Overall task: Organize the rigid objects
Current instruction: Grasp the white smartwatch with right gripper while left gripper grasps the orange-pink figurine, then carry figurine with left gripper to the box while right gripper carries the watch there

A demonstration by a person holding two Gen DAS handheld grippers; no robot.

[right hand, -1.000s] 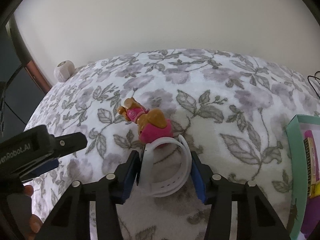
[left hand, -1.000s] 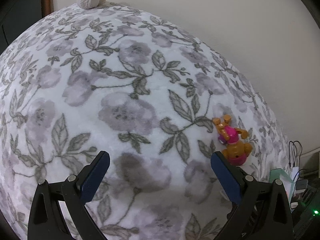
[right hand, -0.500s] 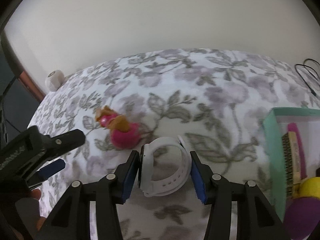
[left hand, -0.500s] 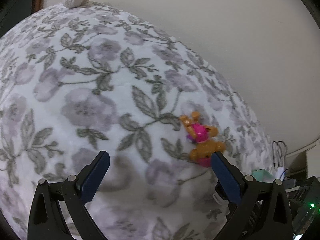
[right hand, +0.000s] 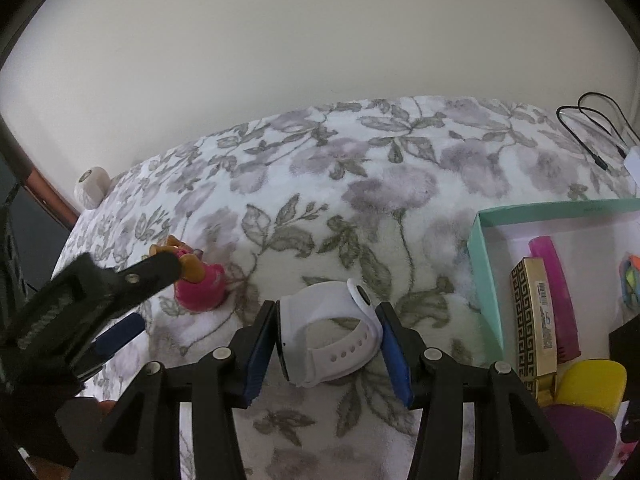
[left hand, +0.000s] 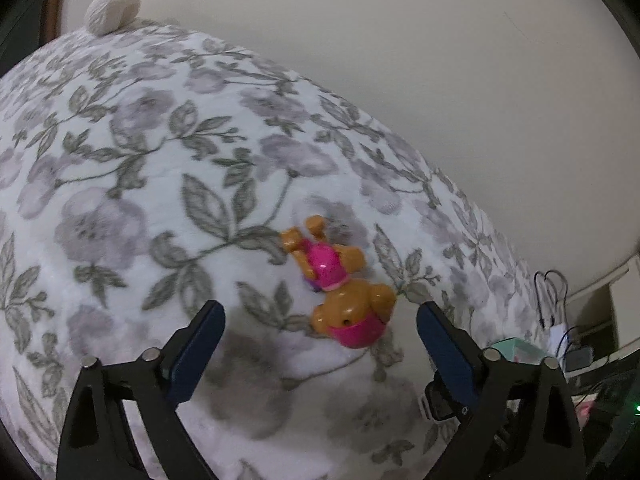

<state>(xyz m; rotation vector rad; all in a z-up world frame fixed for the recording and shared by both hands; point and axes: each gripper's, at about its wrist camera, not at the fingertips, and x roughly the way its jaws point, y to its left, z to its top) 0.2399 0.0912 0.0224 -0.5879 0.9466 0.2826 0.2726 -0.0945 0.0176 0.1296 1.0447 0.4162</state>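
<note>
An orange and pink toy dog [left hand: 340,284] lies on the floral blanket [left hand: 160,184]. My left gripper [left hand: 318,344] is open, with the toy just ahead between its fingers and nearer the right one. In the right wrist view the toy [right hand: 198,280] sits at the left, partly behind the left gripper's finger [right hand: 120,284]. My right gripper [right hand: 326,340] is shut on a white smartwatch [right hand: 328,336] and holds it above the blanket [right hand: 360,200], left of a teal box [right hand: 486,280].
The teal box holds a pink tube [right hand: 554,280], a gold patterned case [right hand: 534,320] and yellow and purple items. A white yarn ball [left hand: 113,11] sits at the blanket's far edge. Black cables [right hand: 596,128] lie at the far right by the wall.
My left gripper has moved right toward the toy dog, which now lies between its fingers. My right gripper has carried the watch right, and the teal box has come further into view.
</note>
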